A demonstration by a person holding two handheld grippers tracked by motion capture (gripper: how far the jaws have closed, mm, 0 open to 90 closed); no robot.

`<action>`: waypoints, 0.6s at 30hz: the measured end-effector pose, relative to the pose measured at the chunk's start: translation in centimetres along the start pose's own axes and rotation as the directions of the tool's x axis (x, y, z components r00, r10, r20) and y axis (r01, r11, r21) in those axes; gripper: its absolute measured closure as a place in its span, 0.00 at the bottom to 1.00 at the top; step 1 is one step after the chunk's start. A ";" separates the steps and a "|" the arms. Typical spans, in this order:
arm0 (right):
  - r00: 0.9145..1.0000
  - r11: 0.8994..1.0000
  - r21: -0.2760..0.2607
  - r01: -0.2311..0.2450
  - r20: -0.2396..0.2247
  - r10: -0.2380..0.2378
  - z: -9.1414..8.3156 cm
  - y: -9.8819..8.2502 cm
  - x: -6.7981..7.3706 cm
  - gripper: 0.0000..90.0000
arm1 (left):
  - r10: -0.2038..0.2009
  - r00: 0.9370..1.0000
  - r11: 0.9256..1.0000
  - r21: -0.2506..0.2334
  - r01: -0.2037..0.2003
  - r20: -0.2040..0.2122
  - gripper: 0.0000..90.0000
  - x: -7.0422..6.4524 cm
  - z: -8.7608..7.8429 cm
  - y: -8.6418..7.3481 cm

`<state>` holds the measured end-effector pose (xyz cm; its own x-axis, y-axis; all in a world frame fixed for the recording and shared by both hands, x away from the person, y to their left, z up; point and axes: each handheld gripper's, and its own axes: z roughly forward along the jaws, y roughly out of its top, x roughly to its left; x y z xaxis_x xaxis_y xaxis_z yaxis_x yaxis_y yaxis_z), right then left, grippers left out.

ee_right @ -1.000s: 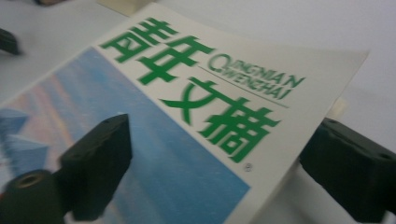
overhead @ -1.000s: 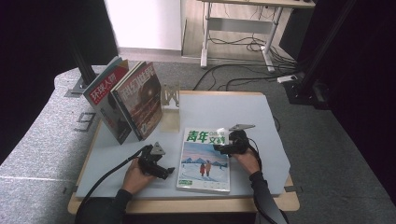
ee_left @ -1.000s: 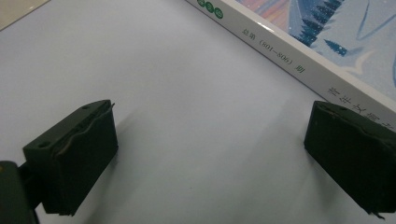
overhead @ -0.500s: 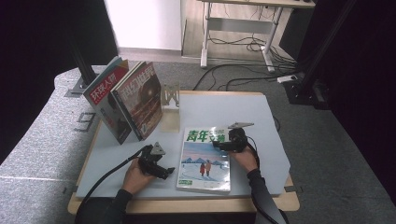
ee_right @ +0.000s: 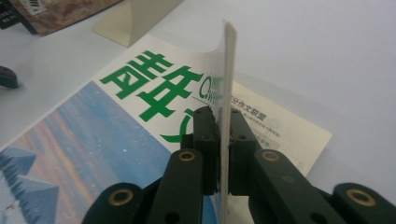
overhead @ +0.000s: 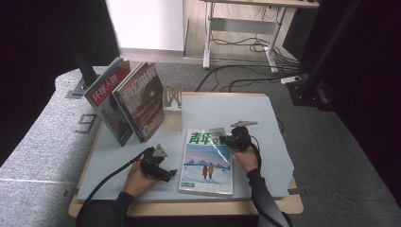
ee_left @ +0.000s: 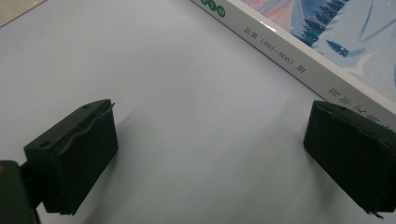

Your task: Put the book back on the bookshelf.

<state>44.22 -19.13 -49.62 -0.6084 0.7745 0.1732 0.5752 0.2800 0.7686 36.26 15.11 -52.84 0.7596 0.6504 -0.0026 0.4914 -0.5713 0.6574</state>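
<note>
A magazine (overhead: 206,163) with a snowy blue cover and green title characters lies flat on the white table. My right gripper (overhead: 227,140) is at its far right corner. Its jaws have just been closing, and in the right gripper view they (ee_right: 224,140) stand shut on the edge of the front cover (ee_right: 140,116). The cover is lifted and curled upright, baring a cream page (ee_right: 285,135) under it. My left gripper (overhead: 170,173) rests on the table just left of the magazine's spine (ee_left: 299,70). It (ee_left: 210,158) is open, with bare table between its jaws.
Two magazines (overhead: 127,101) lean upright at the back left of the table, against a metal bookend (overhead: 172,97) on a beige base. The table's front edge (overhead: 189,208) runs close below both hands. Cables and a desk frame lie on the floor beyond.
The right gripper's jaws have closed onto the cover's far right corner, and that corner now stands lifted. The left gripper has stayed where it was.
</note>
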 end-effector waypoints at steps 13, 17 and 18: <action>0.996 0.994 -0.064 0.090 0.002 -0.090 -2.1 0.4 2.5 0.95 | -0.003 1.000 1.000 -0.001 0.003 -0.005 0.03 -0.1 -0.1 0.0; 0.996 0.993 -0.083 0.085 -0.016 -0.087 -2.6 0.5 2.7 0.95 | -0.011 1.000 1.000 0.013 0.011 -0.004 0.06 0.0 -0.3 0.1; 0.996 0.993 -0.089 0.080 -0.026 -0.083 -2.7 0.6 2.7 0.95 | -0.014 1.000 1.000 0.019 0.014 -0.001 0.07 0.0 -0.4 0.2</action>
<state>41.43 -18.38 -47.07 -0.6681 0.7336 0.1249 0.4737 0.2898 0.8316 36.20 15.18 -52.41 0.7523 0.6587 -0.0106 0.5097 -0.5717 0.6429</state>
